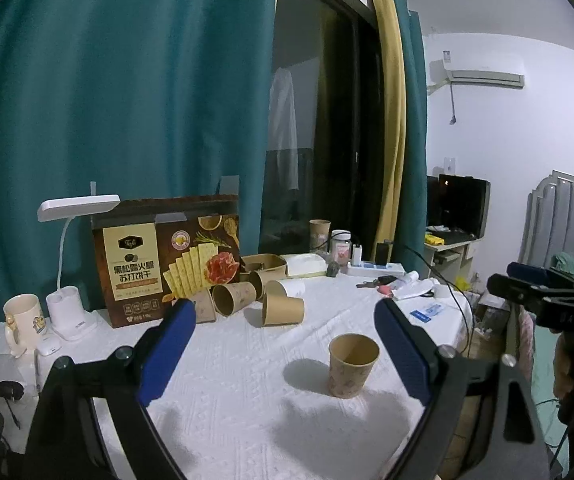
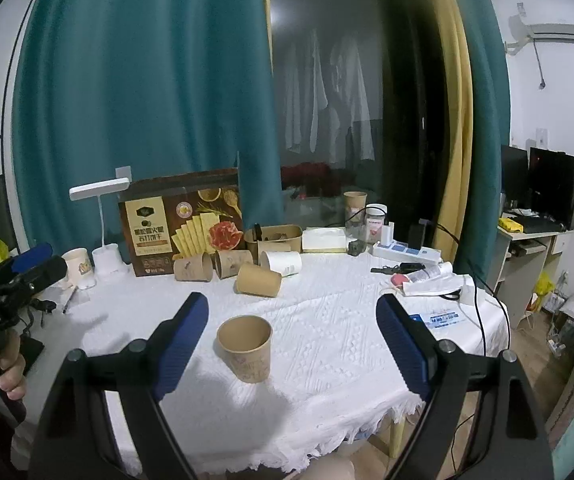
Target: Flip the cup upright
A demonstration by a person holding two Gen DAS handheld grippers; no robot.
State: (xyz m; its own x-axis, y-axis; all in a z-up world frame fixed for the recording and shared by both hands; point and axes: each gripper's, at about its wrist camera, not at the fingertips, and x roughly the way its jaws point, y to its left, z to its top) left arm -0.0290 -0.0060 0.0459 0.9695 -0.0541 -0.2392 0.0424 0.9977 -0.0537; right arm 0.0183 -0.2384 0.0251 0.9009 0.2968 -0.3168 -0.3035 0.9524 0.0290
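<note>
Near the worktop's (image 2: pixel 327 360) front edge a paper cup (image 2: pixel 245 347) stands upright, untouched; left hand-held gripper (image 1: pixel 283 354) and right hand-held gripper (image 2: pixel 291 342) both hover spread wide.

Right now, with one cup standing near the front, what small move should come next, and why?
Probably reach the right gripper toward the nearest tipped cup. The front cup already stands mouth-up, both grippers are open and empty, and several cups lie on their sides by the cracker box.
</note>
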